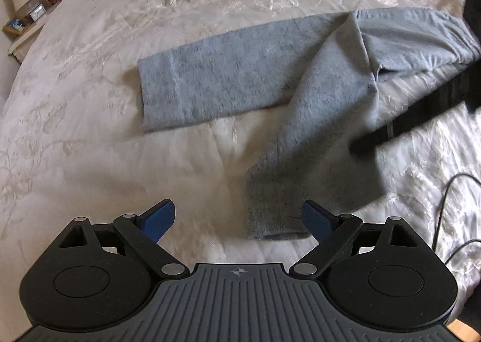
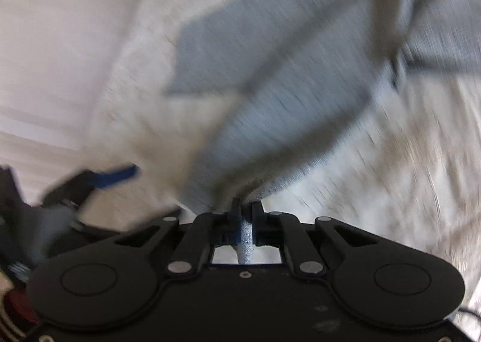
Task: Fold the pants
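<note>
Grey pants [image 1: 255, 77] lie on a white bedspread [image 1: 90, 101], one leg stretched left, the other leg [image 1: 315, 155] lifted and hanging toward me. My left gripper [image 1: 237, 218] is open and empty, above the bed just before the hanging leg's hem. My right gripper [image 2: 245, 209] is shut on the edge of that grey leg [image 2: 270, 119]; cloth is pinched between its jaws. The right wrist view is blurred by motion. The right gripper's dark body [image 1: 421, 113] shows at the right of the left wrist view. The left gripper's blue finger [image 2: 114, 176] shows at the left of the right wrist view.
A bedside table [image 1: 24, 26] with a lamp, a clock and small items stands at the far left of the bed. A black cable [image 1: 445, 215] lies on the bedspread at the right.
</note>
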{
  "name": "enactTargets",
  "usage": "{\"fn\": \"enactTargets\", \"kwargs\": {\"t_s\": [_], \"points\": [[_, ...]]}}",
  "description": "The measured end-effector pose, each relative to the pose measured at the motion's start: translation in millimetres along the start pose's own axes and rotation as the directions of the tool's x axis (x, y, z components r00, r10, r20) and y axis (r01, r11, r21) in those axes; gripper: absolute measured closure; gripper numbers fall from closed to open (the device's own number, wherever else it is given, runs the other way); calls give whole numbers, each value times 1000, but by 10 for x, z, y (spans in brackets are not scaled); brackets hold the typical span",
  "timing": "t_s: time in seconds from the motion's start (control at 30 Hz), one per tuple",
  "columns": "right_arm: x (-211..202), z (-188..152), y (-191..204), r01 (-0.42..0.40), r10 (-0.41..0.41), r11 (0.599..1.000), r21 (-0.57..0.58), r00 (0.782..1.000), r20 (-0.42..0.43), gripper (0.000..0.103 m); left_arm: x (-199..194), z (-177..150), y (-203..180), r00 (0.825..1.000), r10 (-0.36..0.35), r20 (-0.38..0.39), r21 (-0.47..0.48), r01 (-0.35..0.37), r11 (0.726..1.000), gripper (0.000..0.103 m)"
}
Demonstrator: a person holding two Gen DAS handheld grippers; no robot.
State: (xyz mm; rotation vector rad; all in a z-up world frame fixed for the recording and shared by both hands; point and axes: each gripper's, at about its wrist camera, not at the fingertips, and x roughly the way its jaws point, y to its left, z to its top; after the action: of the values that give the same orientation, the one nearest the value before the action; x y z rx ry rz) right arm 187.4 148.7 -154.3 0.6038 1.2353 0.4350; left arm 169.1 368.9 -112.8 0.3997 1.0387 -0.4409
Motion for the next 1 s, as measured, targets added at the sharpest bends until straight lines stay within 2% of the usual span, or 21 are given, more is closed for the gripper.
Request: {"fn": "enactTargets", "kwargs": {"t_s": [0.17, 0.3, 0.43, 0.6, 0.73, 0.83, 0.87, 1.0], "points": [[-161, 650, 438, -40, 49, 996, -83, 993, 107, 95, -2, 141, 184, 998, -14, 59, -43, 16, 999, 11], [-17, 1179, 599, -38, 51, 994, -98, 990, 133, 95, 46, 308, 300, 994, -29, 104, -52, 34, 998, 11], [256, 1578, 663, 2, 11, 993, -116, 993, 114, 95, 114, 432, 389, 990, -35, 137, -63, 44, 997, 11], [579, 1838, 699, 19, -9, 993, -113, 996, 86, 95, 195, 486, 529, 986, -76, 151, -105, 93, 990, 11], [859, 1937, 804, 28, -20, 991, -134, 998, 65, 95, 303, 488, 620, 988, -92, 125, -138, 110, 984, 11], [1012, 1968, 804, 37, -29, 987, -153, 998, 60, 79, 420, 511, 685, 990, -103, 99, -168, 119, 979, 11], [1000, 1976, 792, 34, -24, 988, -152, 998, 66, 66, 456, 526, 708, 990, -105, 93, -177, 120, 977, 11], [642, 2001, 663, 29, -7, 988, -151, 989, 147, 63, 594, 603, 806, 991, -112, 75, -215, 125, 969, 11]]}}
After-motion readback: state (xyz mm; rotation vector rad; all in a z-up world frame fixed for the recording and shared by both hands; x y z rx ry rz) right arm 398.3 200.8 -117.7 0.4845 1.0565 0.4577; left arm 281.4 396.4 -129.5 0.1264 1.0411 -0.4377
